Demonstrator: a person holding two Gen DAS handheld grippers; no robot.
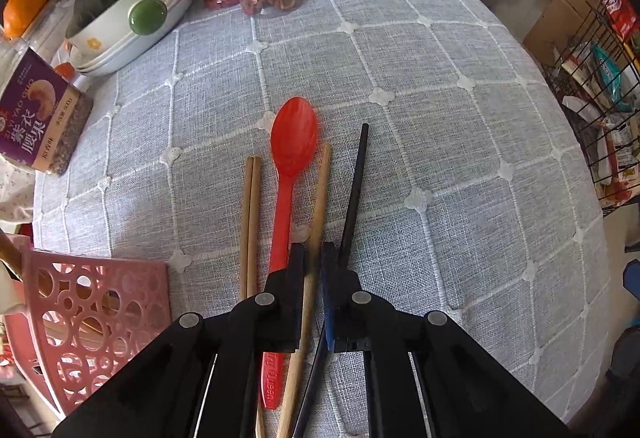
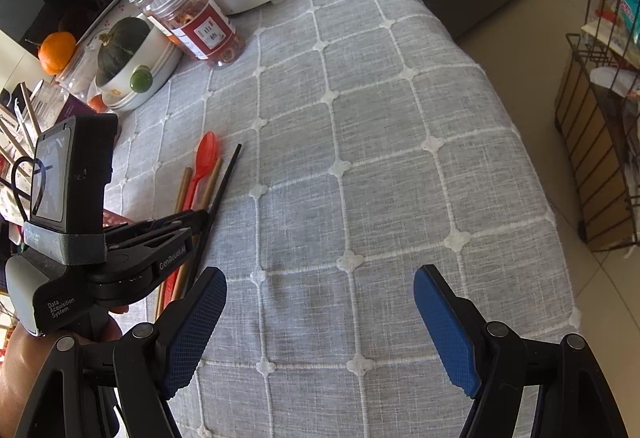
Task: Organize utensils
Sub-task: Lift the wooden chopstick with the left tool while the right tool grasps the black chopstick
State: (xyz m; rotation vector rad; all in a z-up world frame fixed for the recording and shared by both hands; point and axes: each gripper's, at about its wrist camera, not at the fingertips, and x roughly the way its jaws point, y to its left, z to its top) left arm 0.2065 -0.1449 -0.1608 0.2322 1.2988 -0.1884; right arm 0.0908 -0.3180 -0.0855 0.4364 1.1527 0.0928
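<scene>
Between our left tongs (image 1: pixel 312 258) a single wooden chopstick (image 1: pixel 320 205) lies clamped, its long axis running straight ahead, in line with the fingers. Just left lies the red spoon (image 1: pixel 294 141), then a wooden chopstick pair (image 1: pixel 250 222); just right, a black chopstick (image 1: pixel 354 193), all roughly parallel on the bench (image 1: pixel 440 157). Our right tongs (image 2: pixel 320 318) hang wide open and empty, well apart. We judge the pink basket (image 1: pixel 92 318), near left and holding utensils we cannot make out, is the likely destination.
</scene>
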